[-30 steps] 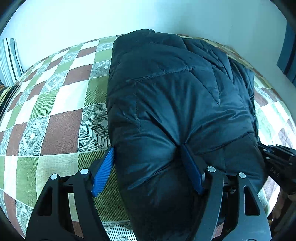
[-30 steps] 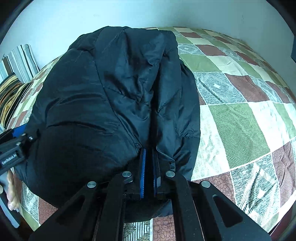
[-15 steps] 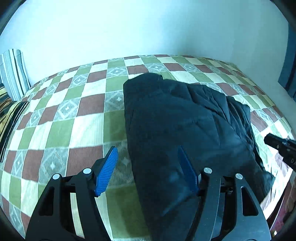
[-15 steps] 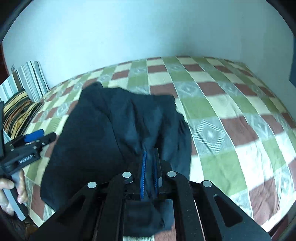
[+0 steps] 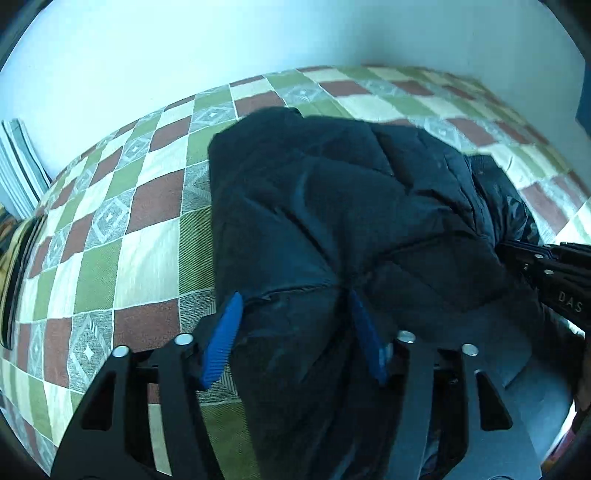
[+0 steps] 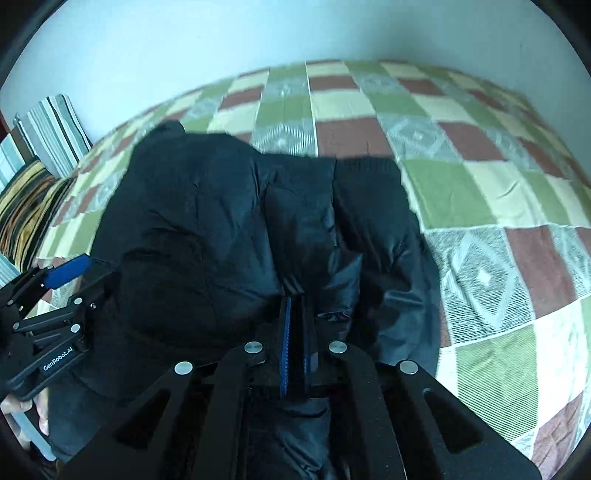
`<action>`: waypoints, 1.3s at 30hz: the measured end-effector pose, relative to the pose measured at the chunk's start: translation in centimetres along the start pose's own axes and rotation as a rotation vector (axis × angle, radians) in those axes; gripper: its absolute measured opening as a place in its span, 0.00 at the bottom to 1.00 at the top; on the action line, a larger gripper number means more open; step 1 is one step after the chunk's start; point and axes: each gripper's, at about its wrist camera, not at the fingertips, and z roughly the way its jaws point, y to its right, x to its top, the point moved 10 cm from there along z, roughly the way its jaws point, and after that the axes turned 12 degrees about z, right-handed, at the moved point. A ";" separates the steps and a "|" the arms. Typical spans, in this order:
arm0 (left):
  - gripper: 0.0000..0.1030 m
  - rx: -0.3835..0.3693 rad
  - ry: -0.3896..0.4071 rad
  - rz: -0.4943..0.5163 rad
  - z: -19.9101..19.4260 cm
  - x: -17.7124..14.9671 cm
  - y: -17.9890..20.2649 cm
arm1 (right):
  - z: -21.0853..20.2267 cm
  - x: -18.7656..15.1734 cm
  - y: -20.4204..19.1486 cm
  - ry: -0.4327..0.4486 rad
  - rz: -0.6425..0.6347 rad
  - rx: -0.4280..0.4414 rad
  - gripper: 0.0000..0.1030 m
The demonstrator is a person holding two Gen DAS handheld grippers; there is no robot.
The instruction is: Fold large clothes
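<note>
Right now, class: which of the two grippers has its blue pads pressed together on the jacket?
The right gripper: its pads pinch a thin fold of the black jacket. The left gripper spans a thick bunch.

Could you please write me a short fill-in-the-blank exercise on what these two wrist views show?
1. The dark puffy jacket lies on a ____ bedspread.
2. The right gripper is ____ on a fold of the jacket.
3. A thick roll of jacket sits between the ____ pads of the left gripper.
4. Behind the bed stands a plain ____.

Missing words: checkered; shut; blue; wall
</note>
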 end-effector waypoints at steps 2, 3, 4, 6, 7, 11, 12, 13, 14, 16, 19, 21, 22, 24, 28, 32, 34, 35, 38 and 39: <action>0.52 0.021 -0.009 0.014 0.4 0.1 0.2 | 0.8 -0.2 -0.1 -0.003 -0.016 -0.017 0.01; 0.52 0.022 -0.014 0.007 0.8 0.0 0.3 | 1.3 -0.4 -0.1 -0.004 -0.023 -0.025 0.01; 0.52 0.017 -0.020 -0.009 1.3 -0.2 0.2 | 1.5 -0.5 0.0 -0.003 -0.020 -0.023 0.01; 0.51 0.016 -0.029 -0.019 1.8 -0.4 0.2 | 1.8 -0.6 0.1 -0.002 -0.008 -0.016 0.01; 0.51 0.019 -0.030 -0.019 1.7 -0.3 0.1 | 1.6 -0.6 0.1 0.005 -0.010 -0.019 0.01; 0.53 0.019 0.018 -0.022 -0.2 0.0 -0.4 | -0.7 -0.4 -0.2 0.050 -0.016 -0.017 0.06; 0.59 0.029 0.031 -0.032 -0.9 -0.2 -0.8 | -1.4 -0.5 -0.2 0.058 -0.011 -0.013 0.08; 0.63 0.037 0.039 -0.047 -1.6 -0.6 -1.2 | -2.5 -0.8 -0.2 0.068 -0.002 -0.002 0.10; 0.65 0.038 0.048 -0.062 -2.2 -0.9 -1.4 | -3.8 -1.2 -0.2 0.084 0.004 0.010 0.21; 0.75 0.032 0.077 -0.110 -3.8 -2.2 -2.2 | -5.7 -1.7 0.2 0.123 -0.001 0.006 0.47; 0.79 0.001 0.097 -0.185 -6.0 -4.8 -3.2 | -8.3 -3.5 1.3 0.157 -0.004 -0.003 0.57; 0.81 -0.026 0.103 -0.222 -7.1 -6.9 -3.4 | -9.0 -4.9 2.2 0.144 0.015 0.002 0.59; 0.82 -0.040 0.100 -0.230 -7.4 -7.7 -3.2 | -9.2 -5.8 2.8 0.135 0.035 0.009 0.61; 0.84 -0.069 0.103 -0.242 -7.8 -8.9 -2.5 | -9.0 -7.0 3.7 0.107 0.068 0.027 0.67; 0.84 -0.078 0.109 -0.255 -7.4 -10.0 -1.4 | -6.8 -8.4 4.0 0.031 0.125 0.080 0.68; 0.84 -0.082 0.094 -0.252 -6.6 -9.8 -0.9 | -5.1 -8.8 3.2 0.009 0.147 0.116 0.53; 0.84 -0.078 0.089 -0.251 -6.2 -9.5 -0.7 | -5.0 -8.8 2.6 0.019 0.143 0.114 0.41; 0.84 -0.071 0.087 -0.250 -6.0 -9.4 -0.6 | -5.0 -8.7 2.3 0.027 0.128 0.104 0.35; 0.84 -0.055 0.081 -0.241 -5.7 -9.0 -0.1 | -4.8 -7.9 1.7 0.048 0.093 0.074 0.30; 0.84 -0.054 0.077 -0.242 -5.4 -8.7 0.0 | -4.7 -7.6 1.8 0.048 0.095 0.076 0.29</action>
